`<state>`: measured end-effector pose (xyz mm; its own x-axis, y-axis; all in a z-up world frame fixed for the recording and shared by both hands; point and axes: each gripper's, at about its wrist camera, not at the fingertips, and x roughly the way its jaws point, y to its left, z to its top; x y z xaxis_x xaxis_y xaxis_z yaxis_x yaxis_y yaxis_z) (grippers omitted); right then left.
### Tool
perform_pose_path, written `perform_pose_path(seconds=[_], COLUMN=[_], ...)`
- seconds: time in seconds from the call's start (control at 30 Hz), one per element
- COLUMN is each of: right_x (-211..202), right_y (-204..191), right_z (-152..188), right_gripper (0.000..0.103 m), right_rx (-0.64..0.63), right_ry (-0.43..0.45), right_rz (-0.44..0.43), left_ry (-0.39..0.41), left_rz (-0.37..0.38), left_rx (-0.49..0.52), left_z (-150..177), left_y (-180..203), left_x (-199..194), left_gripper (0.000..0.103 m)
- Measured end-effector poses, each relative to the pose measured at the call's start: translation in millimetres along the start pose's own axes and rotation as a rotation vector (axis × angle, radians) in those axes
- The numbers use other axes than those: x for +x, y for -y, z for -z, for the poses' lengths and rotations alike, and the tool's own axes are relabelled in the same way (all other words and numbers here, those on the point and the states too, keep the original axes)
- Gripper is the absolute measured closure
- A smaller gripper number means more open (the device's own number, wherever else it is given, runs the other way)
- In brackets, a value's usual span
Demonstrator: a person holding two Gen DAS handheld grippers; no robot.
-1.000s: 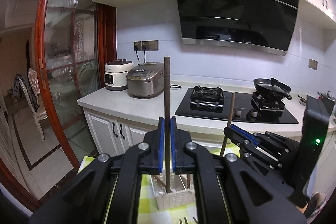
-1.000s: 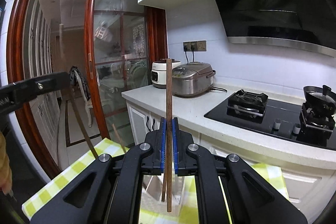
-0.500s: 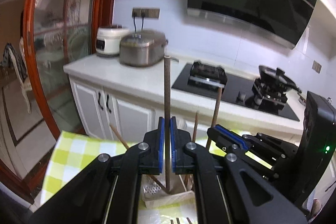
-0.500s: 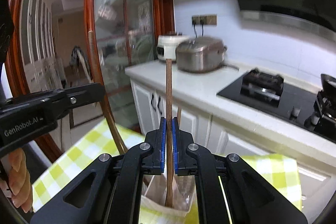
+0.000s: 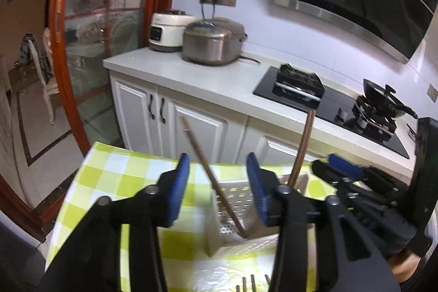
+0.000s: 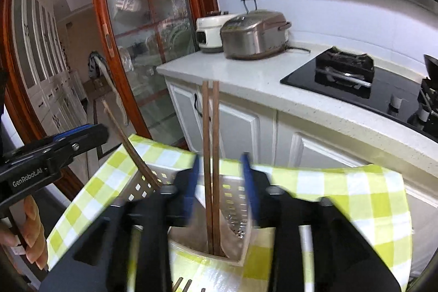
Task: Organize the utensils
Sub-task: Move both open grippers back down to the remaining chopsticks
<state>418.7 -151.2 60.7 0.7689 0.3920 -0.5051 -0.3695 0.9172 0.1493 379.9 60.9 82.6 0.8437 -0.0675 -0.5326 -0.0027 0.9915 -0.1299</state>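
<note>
Both tongs gape wide, gripping nothing: left tongs [image 5: 217, 188] and right tongs [image 6: 220, 188] frame the white basket [image 5: 273, 240] at lower centre, where brown chopsticks [image 6: 212, 168] stand on the checked surface [image 6: 342, 190].

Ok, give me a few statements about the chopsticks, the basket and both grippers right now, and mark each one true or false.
1. The left gripper is clamped on a chopstick. False: its jaws are open, holding nothing.
2. Chopsticks stand in the white perforated basket. True.
3. The basket sits on the stove. False: it sits on the yellow checked cloth.
4. The right gripper is open. True.
5. A silver rice cooker stands on the counter. True.
</note>
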Motion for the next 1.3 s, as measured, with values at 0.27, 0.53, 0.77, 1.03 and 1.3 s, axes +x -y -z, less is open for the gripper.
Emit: perform_pose_path(seconds=[0.27,0.53,0.77,1.03,1.3], right_x=[-44.1,-57.6,-64.2,-49.8,-24.5], right_y=[9.8,1.5,-13.5,-26.8,-38.1], right_z=[46.0,137.7,197.5,213.0,218.6], right_gripper=[0.059,0.059,0.059,0.059,0.059], right_rx=[0.004,0.0,-0.001,-0.04,-0.085], right_ry=[-0.03,-0.15,-0.225,-0.29,-0.367], right_rz=[0.019,0.037,0.029,0.022,0.026], left_ry=[0.127,0.063,-0.032,-0.061,-0.11], left_rz=[-0.134,-0.159,-0.114,-0.112,-0.11], left_rx=[-0.005,0.04,0.023,0.031,0.017], left_z=[47.3,133.2,193.7,236.9,245.6], left_y=[-16.9,-11.2,-5.0,3.1,-7.5], left_x=[-67.9,-94.8,-95.4,-95.8,-83.6], left_gripper=[0.005,0.005,0.005,0.005,0.005])
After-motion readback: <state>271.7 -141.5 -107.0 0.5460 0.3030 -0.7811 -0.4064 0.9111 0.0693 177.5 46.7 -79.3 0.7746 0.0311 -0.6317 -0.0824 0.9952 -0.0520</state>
